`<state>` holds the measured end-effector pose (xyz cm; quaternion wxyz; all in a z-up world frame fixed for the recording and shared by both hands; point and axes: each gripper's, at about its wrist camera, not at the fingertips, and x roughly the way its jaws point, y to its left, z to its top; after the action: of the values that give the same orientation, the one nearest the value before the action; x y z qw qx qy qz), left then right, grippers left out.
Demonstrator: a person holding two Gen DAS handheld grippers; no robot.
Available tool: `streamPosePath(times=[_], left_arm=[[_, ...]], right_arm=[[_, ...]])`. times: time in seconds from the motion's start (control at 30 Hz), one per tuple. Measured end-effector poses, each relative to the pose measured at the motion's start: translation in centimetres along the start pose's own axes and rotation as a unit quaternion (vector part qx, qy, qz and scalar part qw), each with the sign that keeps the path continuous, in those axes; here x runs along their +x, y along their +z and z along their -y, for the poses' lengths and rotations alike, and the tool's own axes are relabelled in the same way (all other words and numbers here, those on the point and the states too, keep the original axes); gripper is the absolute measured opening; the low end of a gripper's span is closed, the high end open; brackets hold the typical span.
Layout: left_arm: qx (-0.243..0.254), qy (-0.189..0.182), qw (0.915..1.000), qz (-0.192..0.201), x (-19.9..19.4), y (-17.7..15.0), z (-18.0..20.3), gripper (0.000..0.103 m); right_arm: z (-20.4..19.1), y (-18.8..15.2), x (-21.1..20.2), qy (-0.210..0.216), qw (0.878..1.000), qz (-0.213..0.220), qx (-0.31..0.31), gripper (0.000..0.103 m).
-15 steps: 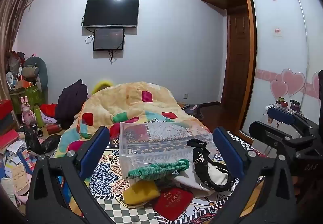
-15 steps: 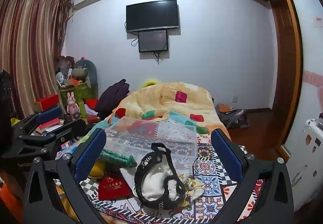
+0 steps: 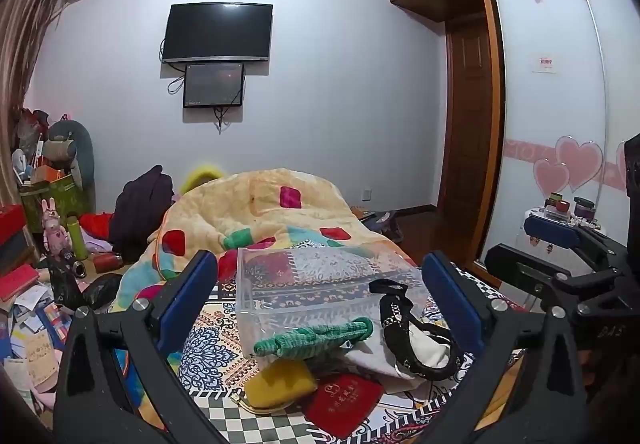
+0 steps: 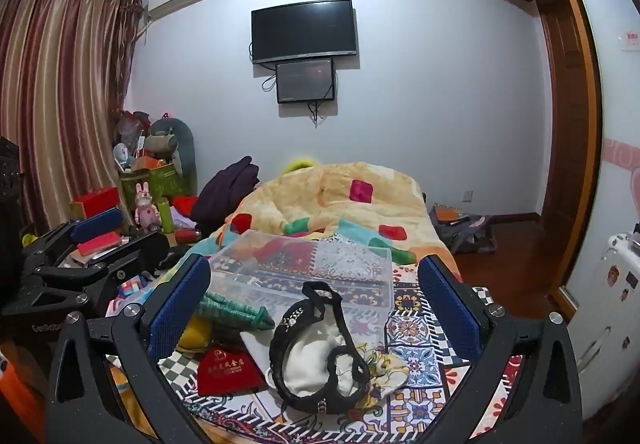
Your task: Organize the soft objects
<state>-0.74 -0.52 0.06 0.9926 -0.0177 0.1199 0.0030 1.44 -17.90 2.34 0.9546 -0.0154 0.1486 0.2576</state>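
Left wrist view shows the left gripper spread wide with nothing between its pads, held above the pile; the right gripper is likewise spread and holds nothing; by the look of it the sorting has not begun, as the clear bin on the bed holds no soft thing. The green knit roll lies against the bin's near wall, long axis running left to right and rising slightly rightward; beside it sit a yellow pouch, a red pouch and a black-strapped white bag. The next move likely calls for lowering one gripper across the roll's narrow width.
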Motion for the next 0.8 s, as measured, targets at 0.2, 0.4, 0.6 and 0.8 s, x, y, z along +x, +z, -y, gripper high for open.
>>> streamPosePath(times=[0.2,0.4,0.6,0.8], left_arm=[[0.000,0.000,1.0000,0.001,-0.06,0.11,0.05,0.103],[0.000,0.000,1.0000,0.000,-0.08,0.24,0.02,0.103],[0.000,0.001,1.0000,0.001,-0.13,0.33,0.02,0.103],[0.000,0.001,1.0000,0.002,-0.20,0.51,-0.09,0.103]], right_arm=[[0.14,-0.20,0.18,0.001,1.000,0.000,0.003,0.103],[0.19,-0.20,0.14,0.002,1.000,0.000,0.004,0.103],[0.10,-0.20,0.00,0.003,1.000,0.000,0.005,0.103],[0.10,-0.08,-0.04,0.003,1.000,0.000,0.006,0.103]])
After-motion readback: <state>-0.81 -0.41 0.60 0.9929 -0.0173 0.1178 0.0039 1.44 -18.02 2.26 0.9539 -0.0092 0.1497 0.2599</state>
